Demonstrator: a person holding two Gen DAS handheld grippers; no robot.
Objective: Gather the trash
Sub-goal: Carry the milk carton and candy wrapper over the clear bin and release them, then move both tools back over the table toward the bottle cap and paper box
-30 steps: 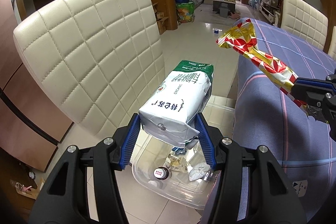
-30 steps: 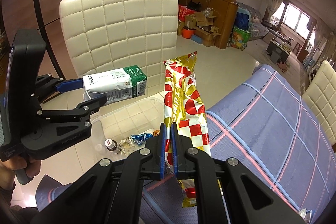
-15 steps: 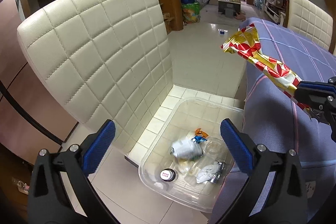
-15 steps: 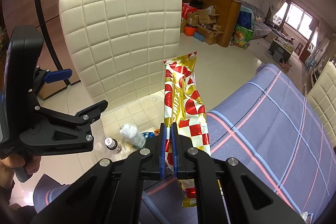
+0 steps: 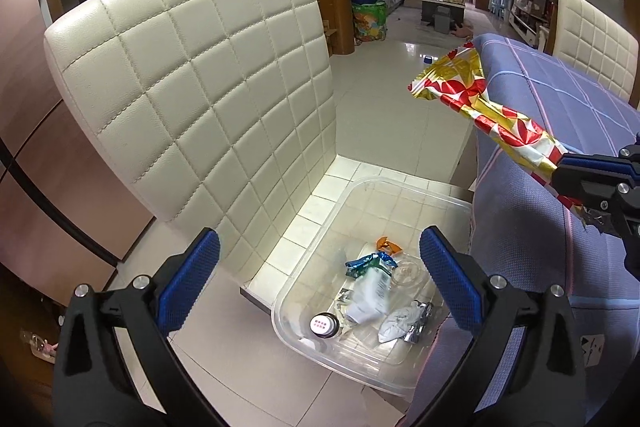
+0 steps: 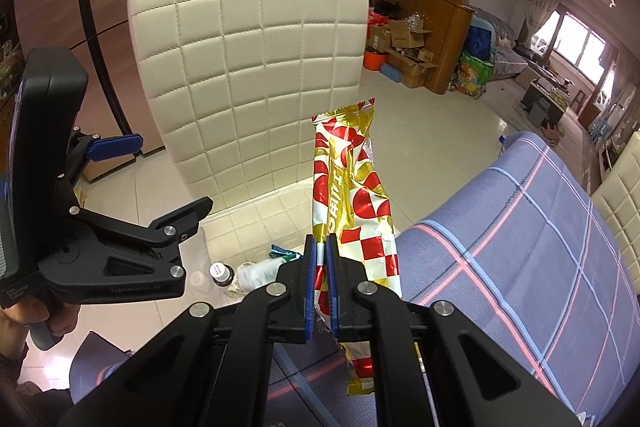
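Observation:
My left gripper (image 5: 318,247) is open and empty, hovering above a clear plastic bin (image 5: 400,183) that stands on a chair seat. In the bin lies a white and green carton (image 5: 370,293) among a small capped bottle (image 5: 323,325), foil scraps and wrappers. My right gripper (image 6: 322,251) is shut on the lower part of a long red, gold and white snack wrapper (image 6: 348,187), which sticks up and forward over the table's edge. From the right wrist, the left gripper (image 6: 172,175) shows at the left with its jaws wide, and the carton (image 6: 260,271) lies below.
A cream quilted chair (image 5: 200,87) rises behind and left of the bin. A table under a blue-purple checked cloth (image 6: 520,227) fills the right side. Another cream chair (image 5: 592,39) stands at its far side. Tiled floor (image 5: 400,99) stretches beyond.
The left jaws have spread wide and the carton they held has dropped into the bin. The right gripper and its wrapper have kept still.

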